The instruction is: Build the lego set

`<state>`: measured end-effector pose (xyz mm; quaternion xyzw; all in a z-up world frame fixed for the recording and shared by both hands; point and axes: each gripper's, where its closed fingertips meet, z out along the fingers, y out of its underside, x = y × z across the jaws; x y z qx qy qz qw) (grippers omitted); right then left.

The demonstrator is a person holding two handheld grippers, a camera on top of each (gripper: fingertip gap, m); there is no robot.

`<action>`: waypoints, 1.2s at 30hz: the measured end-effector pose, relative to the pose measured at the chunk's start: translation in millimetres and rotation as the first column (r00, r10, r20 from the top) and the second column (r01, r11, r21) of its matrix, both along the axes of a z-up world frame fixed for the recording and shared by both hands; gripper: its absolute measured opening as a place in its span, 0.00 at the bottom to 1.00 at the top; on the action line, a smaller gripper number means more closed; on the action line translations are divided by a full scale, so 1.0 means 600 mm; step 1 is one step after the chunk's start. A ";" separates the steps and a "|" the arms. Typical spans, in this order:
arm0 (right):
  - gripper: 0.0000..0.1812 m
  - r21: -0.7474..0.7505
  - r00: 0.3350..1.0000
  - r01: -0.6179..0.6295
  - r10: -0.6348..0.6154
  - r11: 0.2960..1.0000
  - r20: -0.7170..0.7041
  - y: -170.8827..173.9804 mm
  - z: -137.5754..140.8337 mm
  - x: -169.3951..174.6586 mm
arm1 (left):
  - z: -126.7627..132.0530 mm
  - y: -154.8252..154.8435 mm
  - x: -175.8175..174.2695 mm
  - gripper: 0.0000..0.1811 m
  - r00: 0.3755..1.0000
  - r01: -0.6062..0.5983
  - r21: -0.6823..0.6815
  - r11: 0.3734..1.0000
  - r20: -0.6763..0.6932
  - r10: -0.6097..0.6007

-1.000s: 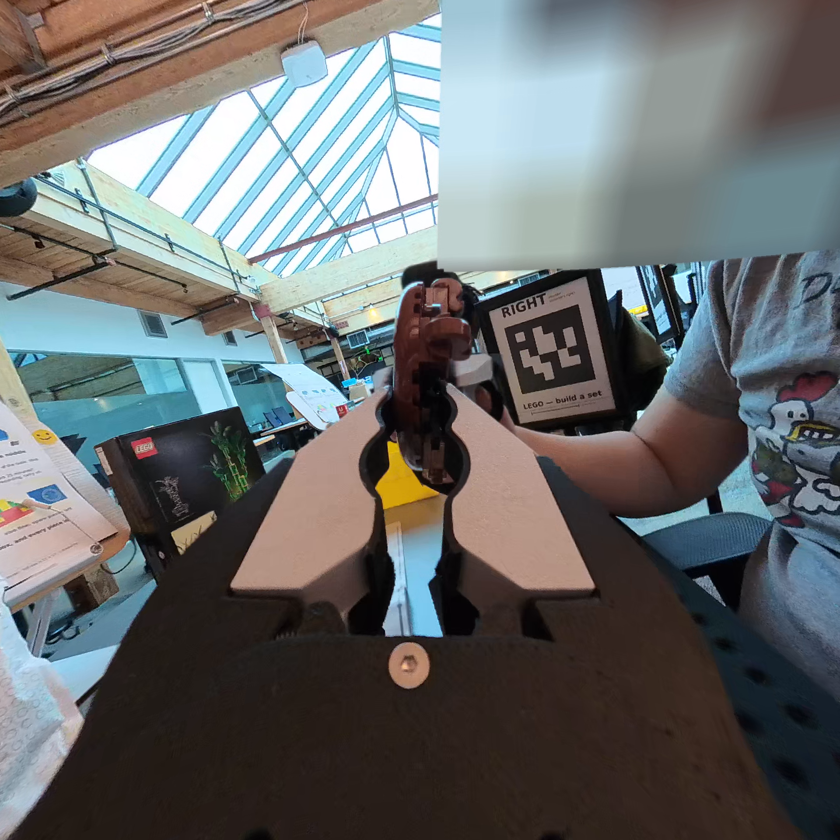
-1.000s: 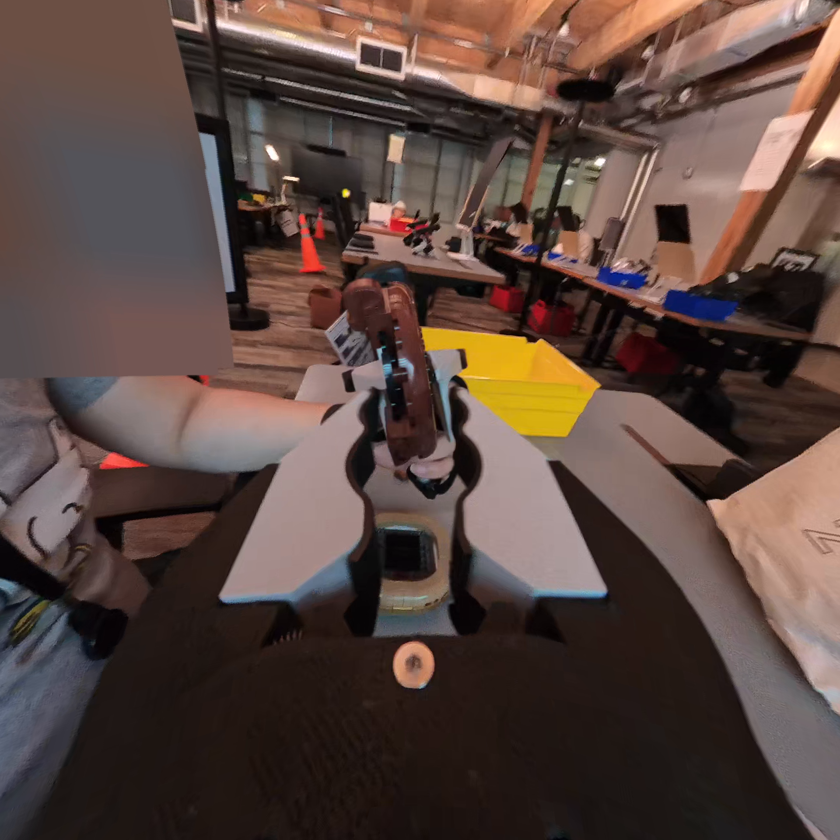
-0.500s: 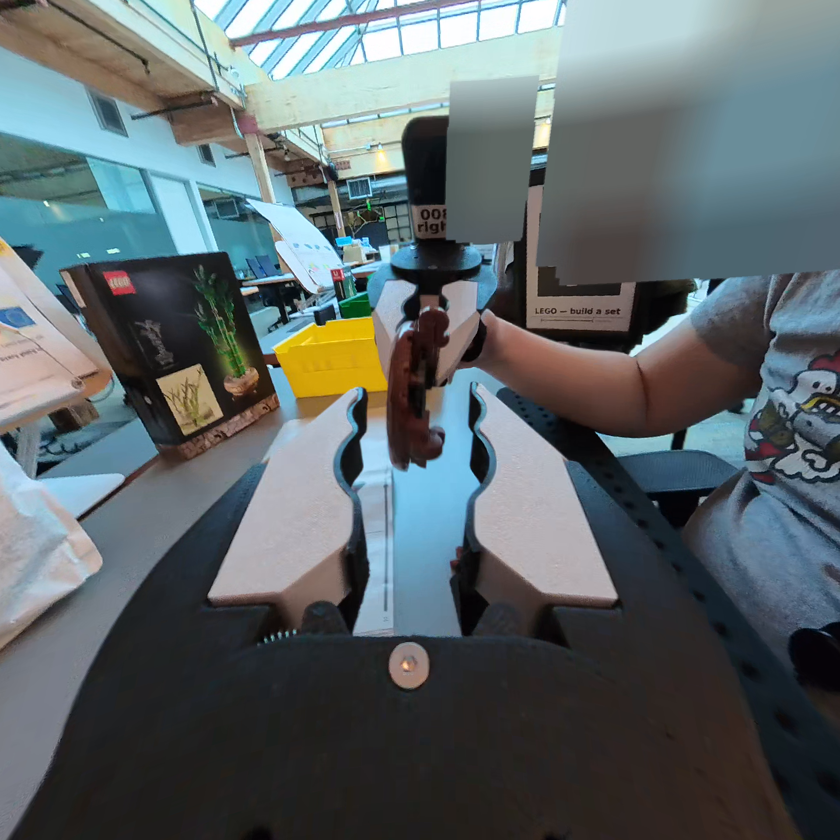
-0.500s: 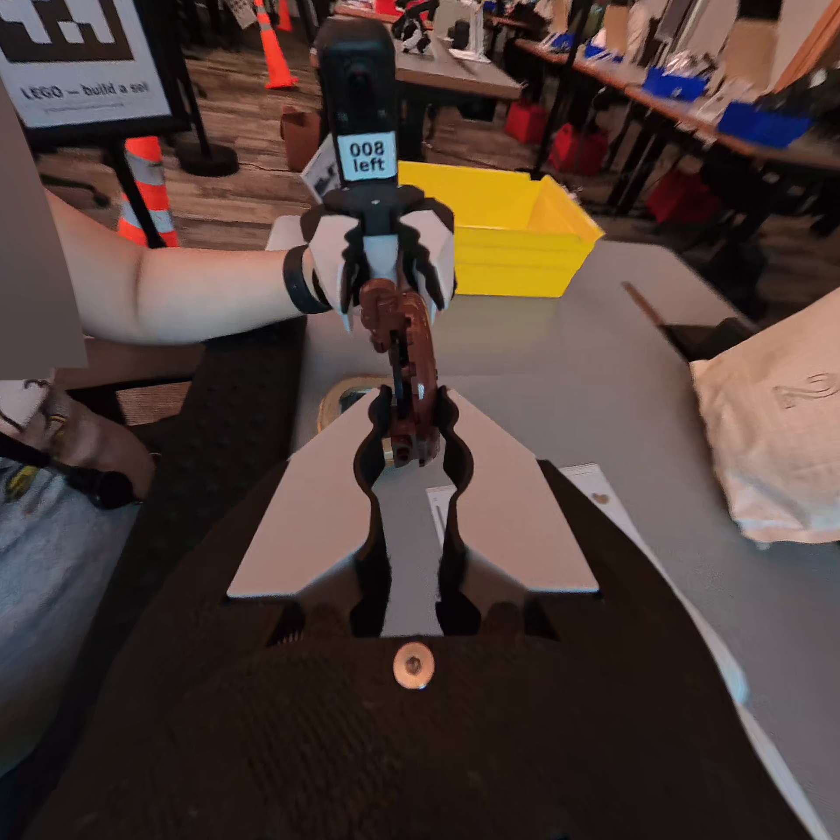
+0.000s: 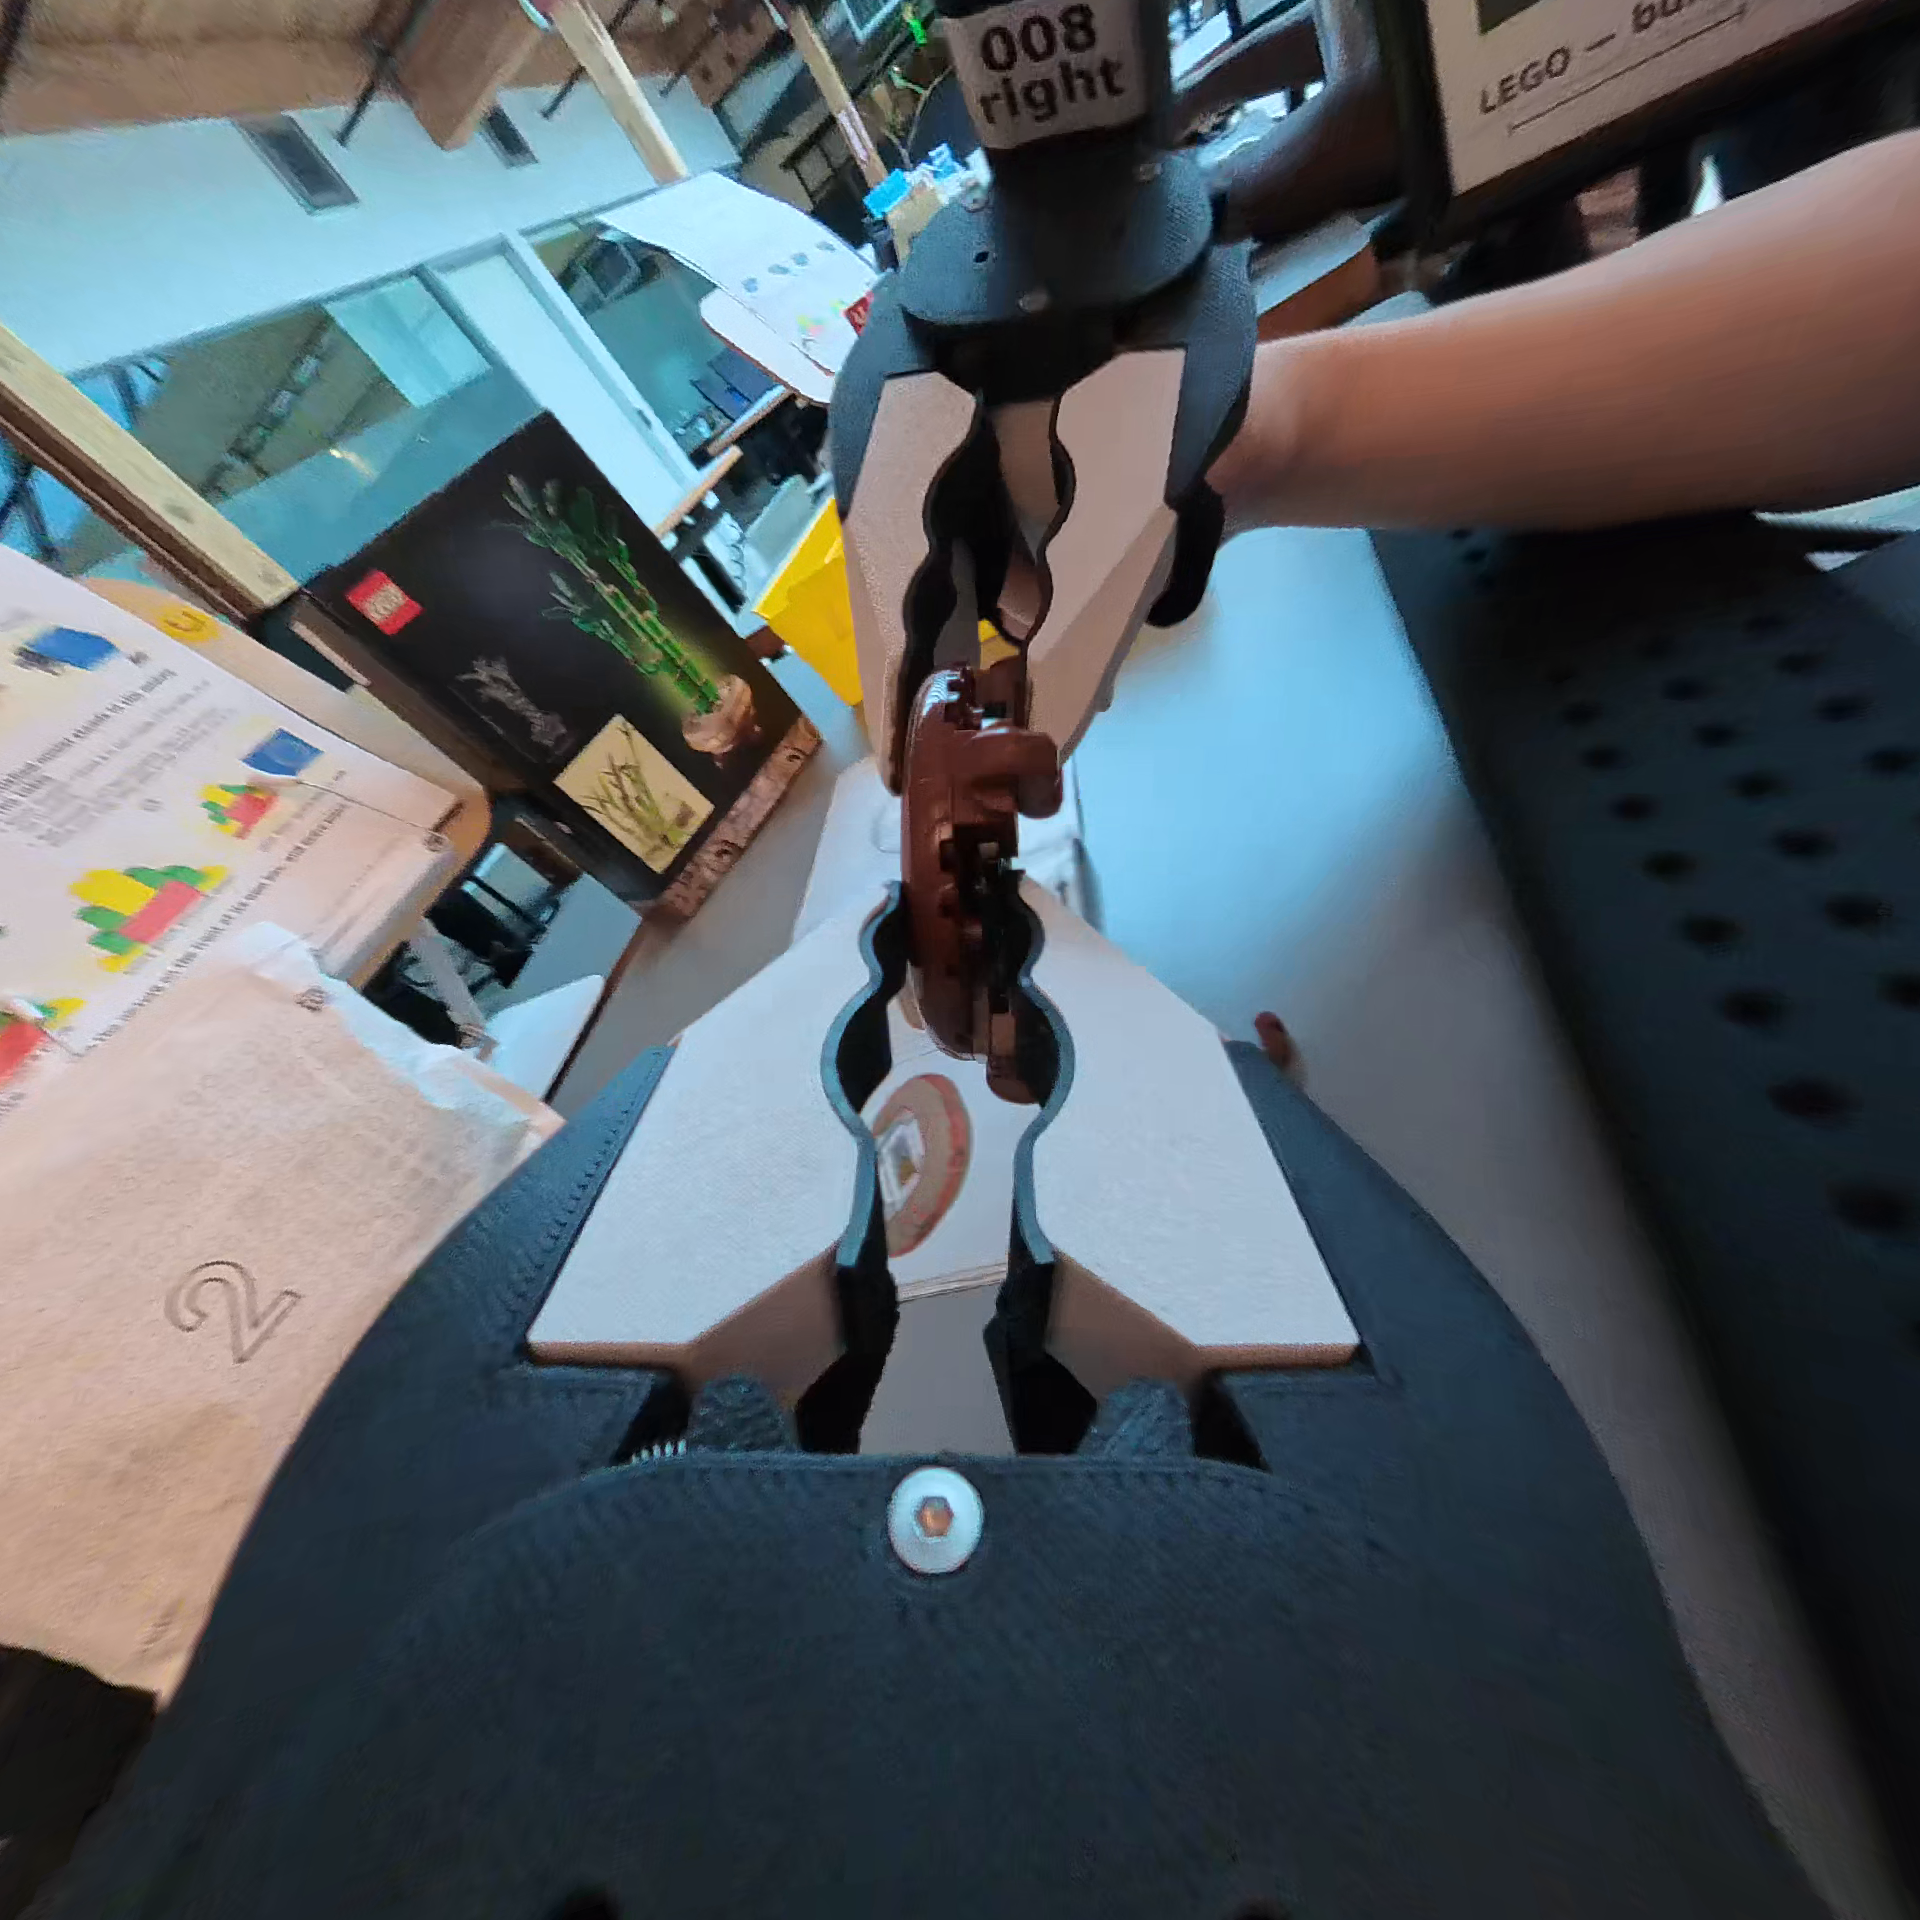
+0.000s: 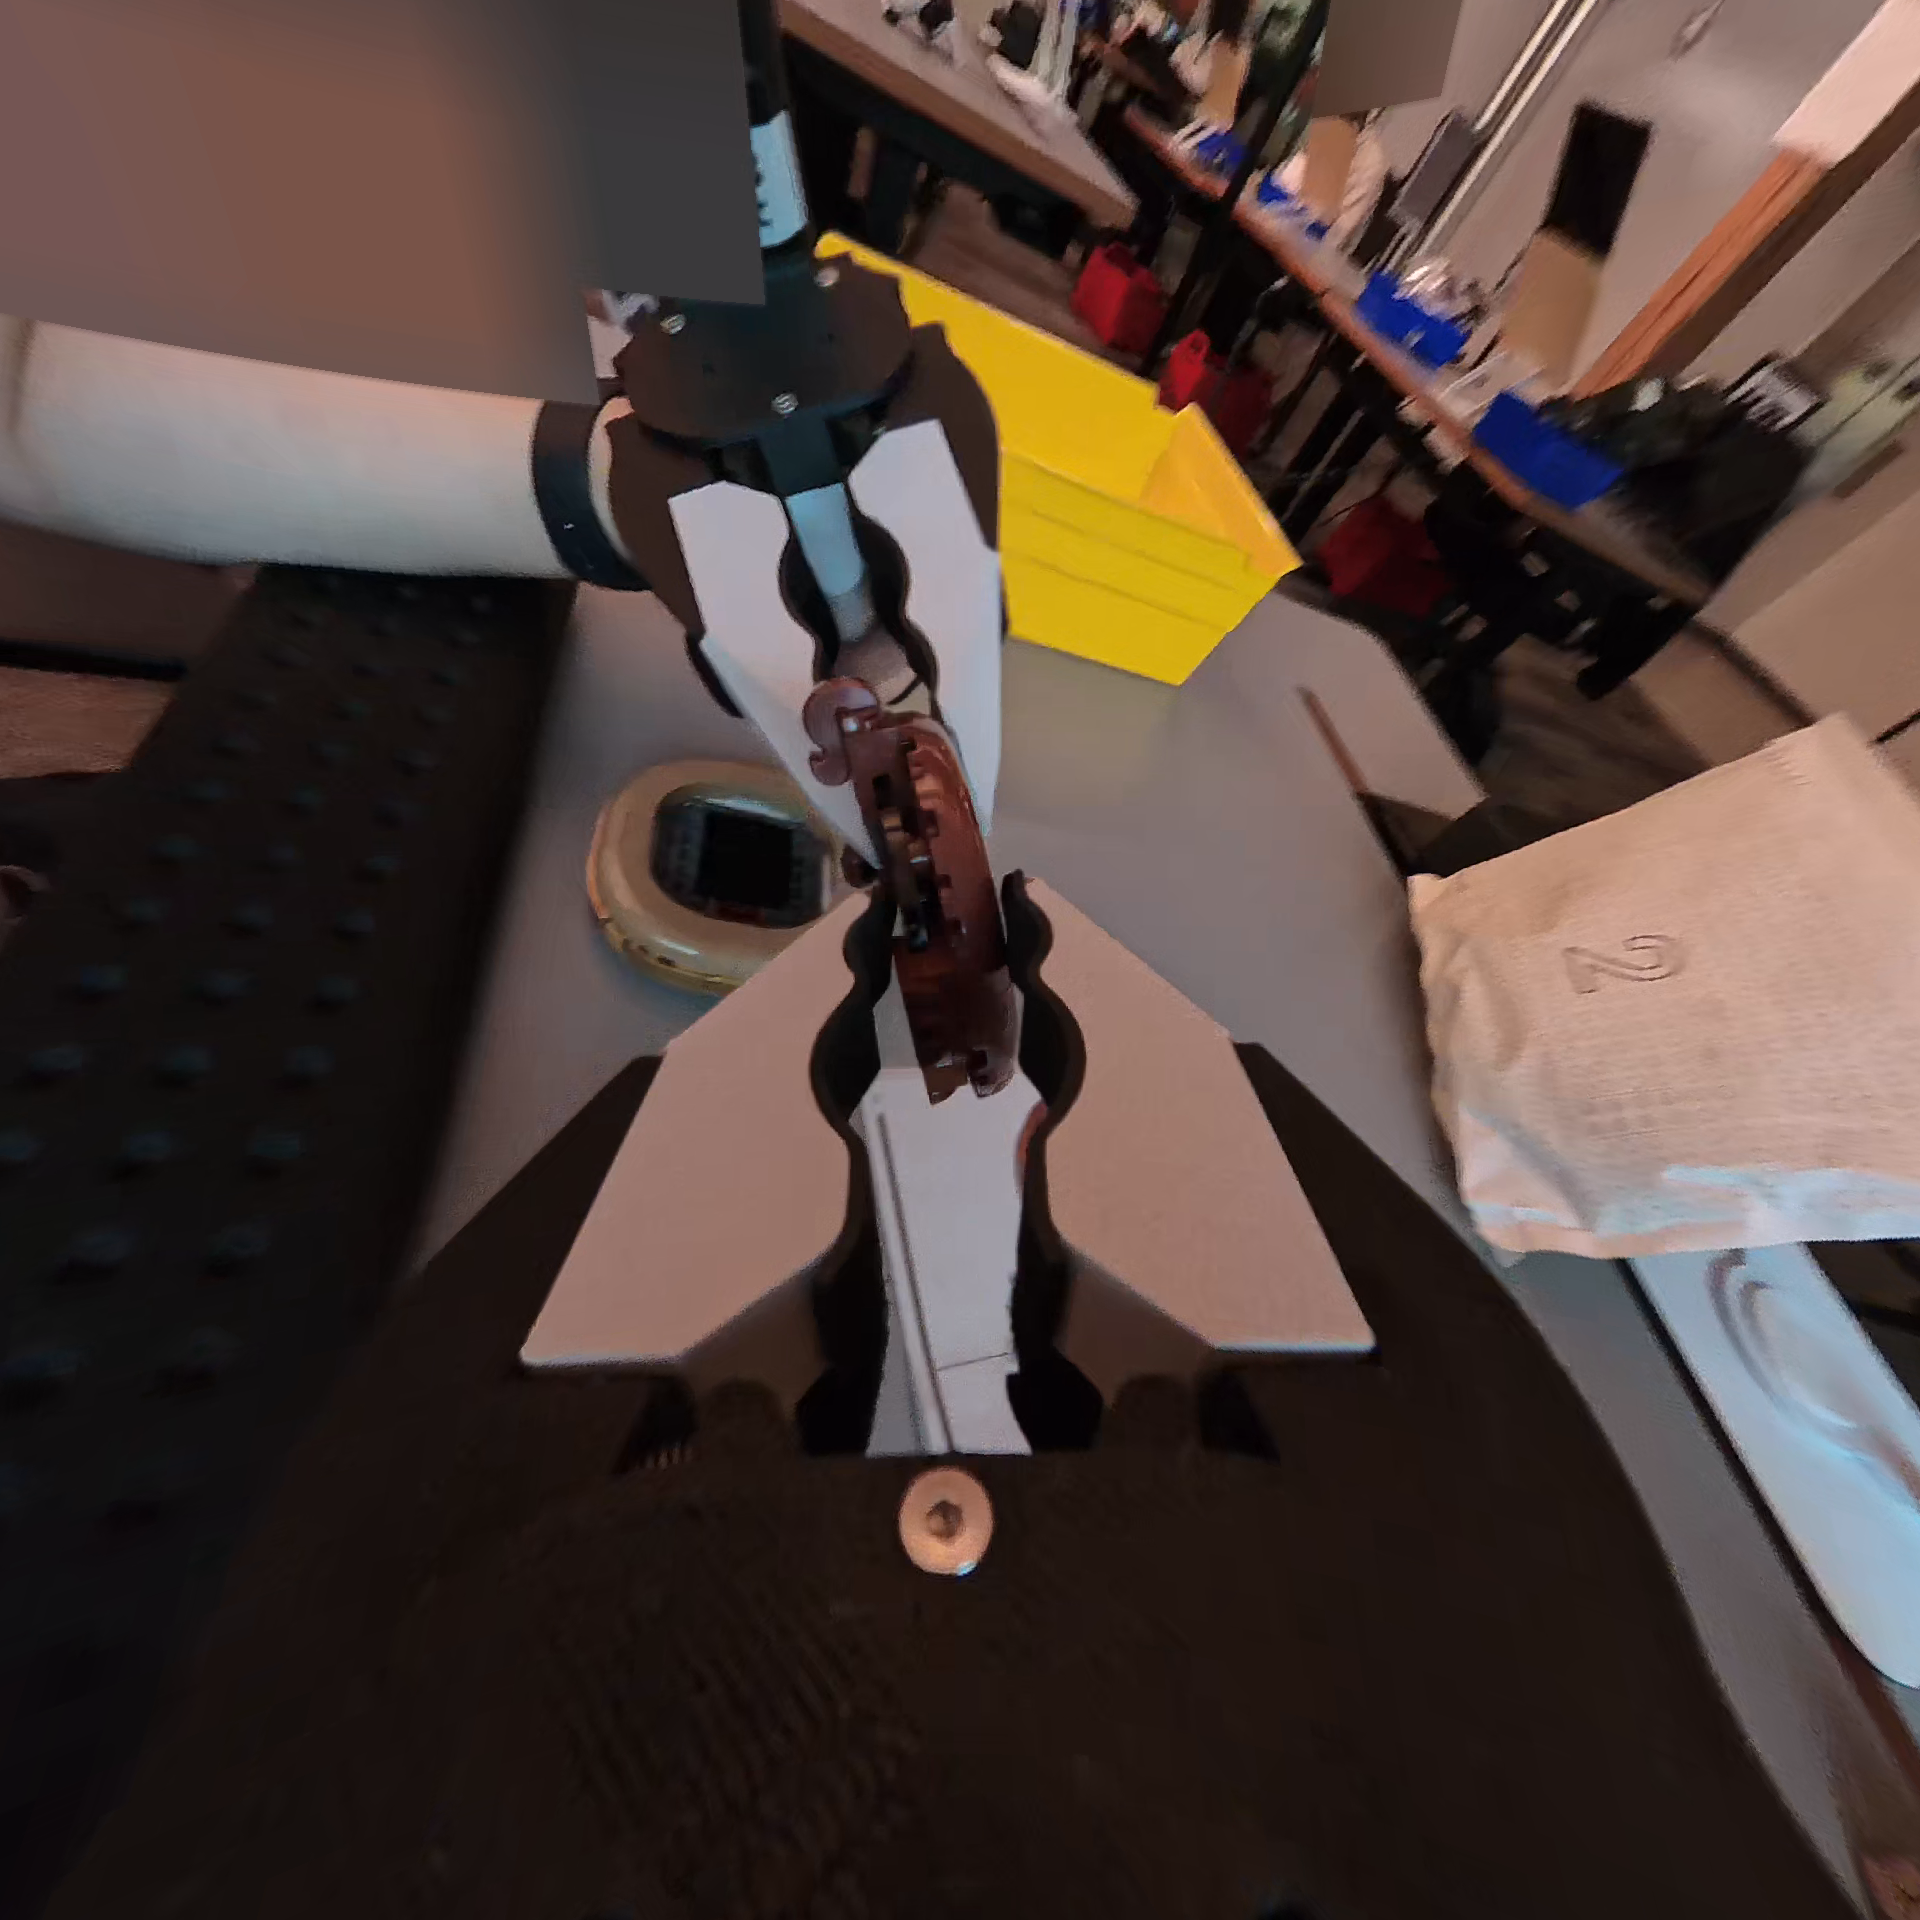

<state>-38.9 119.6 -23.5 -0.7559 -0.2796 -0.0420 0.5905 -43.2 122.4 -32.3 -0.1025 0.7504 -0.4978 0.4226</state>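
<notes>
A brown Lego assembly [image 5: 966, 883], long and flat with studs and notches, hangs edge-on above the grey table [image 5: 1247, 779] between my two grippers. My left gripper [image 5: 961, 894] is shut on its near end; both fingertips touch its sides. My right gripper [image 5: 977, 758] faces it from above and holds the far end. In the right wrist view the same assembly [image 6: 940, 935] stands slightly tilted between my right gripper's [image 6: 948, 894] fingertips, which press on it. The left gripper [image 6: 925, 831] grips its other end there.
A yellow bin [image 6: 1122, 540] stands at the table's far end. A black Lego box [image 5: 582, 665] and a white paper bag [image 5: 208, 1247] are to the left. A round tan ring [image 6: 717, 873] and a white booklet [image 6: 945, 1247] lie under the grippers. A black perforated mat [image 5: 1714, 831] lies alongside.
Half a second ago my left gripper stood open around the assembly while the right held it. The left has closed on it again. Both grippers have tilted down toward the table.
</notes>
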 end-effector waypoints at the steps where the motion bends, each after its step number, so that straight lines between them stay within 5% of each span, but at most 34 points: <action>1: 0.12 0.026 1.000 0.021 -0.022 0.999 0.006 0.000 0.005 0.005 | 0.005 0.003 0.001 0.09 1.000 -0.014 0.004 1.000 0.021 0.014; 3: 0.30 0.061 0.994 0.110 -0.110 0.992 -0.008 -0.007 0.020 0.027 | 0.015 0.019 0.009 0.09 0.993 -0.085 0.027 0.996 0.080 0.082; 6: 0.24 0.033 0.955 0.295 -0.296 0.955 0.036 -0.035 0.008 0.056 | 0.024 0.044 0.016 0.09 0.961 -0.206 0.117 0.972 0.214 0.178; 13: 0.16 -0.320 0.869 0.495 -0.459 0.808 0.184 -0.073 -0.177 0.004 | 0.020 0.052 0.031 0.08 0.940 -0.265 0.133 0.955 0.257 0.225; 26: 0.08 -0.536 0.916 0.398 -0.356 0.745 0.186 -0.059 -0.226 0.003 | 0.017 0.053 0.032 0.09 0.955 -0.233 0.077 0.970 0.206 0.213; 30: 0.07 -0.626 0.894 0.412 -0.425 0.662 0.140 -0.058 -0.233 0.006 | 0.019 0.056 0.031 0.09 0.953 -0.237 0.077 0.968 0.210 0.217; 36: 0.03 -0.656 0.892 0.402 -0.434 0.639 0.124 -0.055 -0.234 0.010 | 0.025 0.055 0.028 0.09 0.955 -0.224 0.058 0.973 0.211 0.207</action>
